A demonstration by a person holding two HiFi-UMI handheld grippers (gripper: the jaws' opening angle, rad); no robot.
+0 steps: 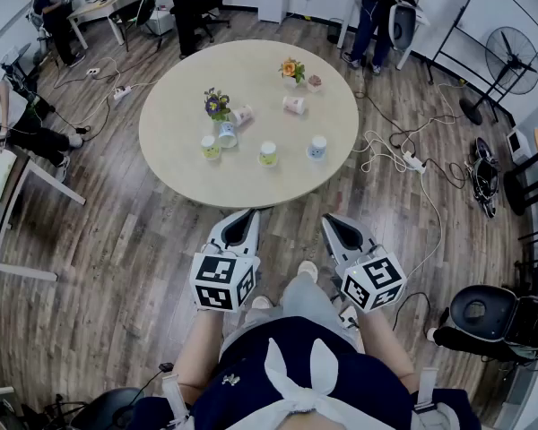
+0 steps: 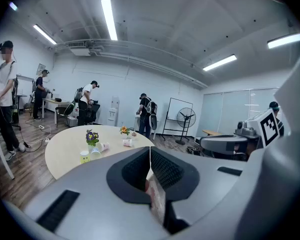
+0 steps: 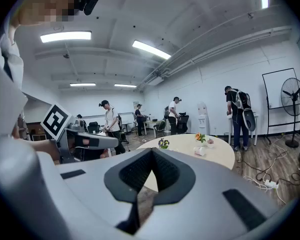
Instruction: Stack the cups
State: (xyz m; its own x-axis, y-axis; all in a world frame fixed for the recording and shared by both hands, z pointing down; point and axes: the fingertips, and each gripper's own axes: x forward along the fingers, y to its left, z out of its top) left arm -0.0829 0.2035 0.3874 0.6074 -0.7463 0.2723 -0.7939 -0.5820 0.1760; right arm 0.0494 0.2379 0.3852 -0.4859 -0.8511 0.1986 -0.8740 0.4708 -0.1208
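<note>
Several small paper cups stand or lie on the round beige table. A yellow-green cup, a cup with a yellow print and a blue-printed cup stand upright along the near side. A pale blue cup and two pink cups lie on their sides. My left gripper and right gripper are held side by side short of the table's near edge, both shut with nothing in them. In the left gripper view the jaws meet; in the right gripper view they meet too.
A purple flower pot, an orange flower pot and a small pot share the table. Cables and a power strip lie on the wooden floor at right. A standing fan, chairs, desks and several people ring the room.
</note>
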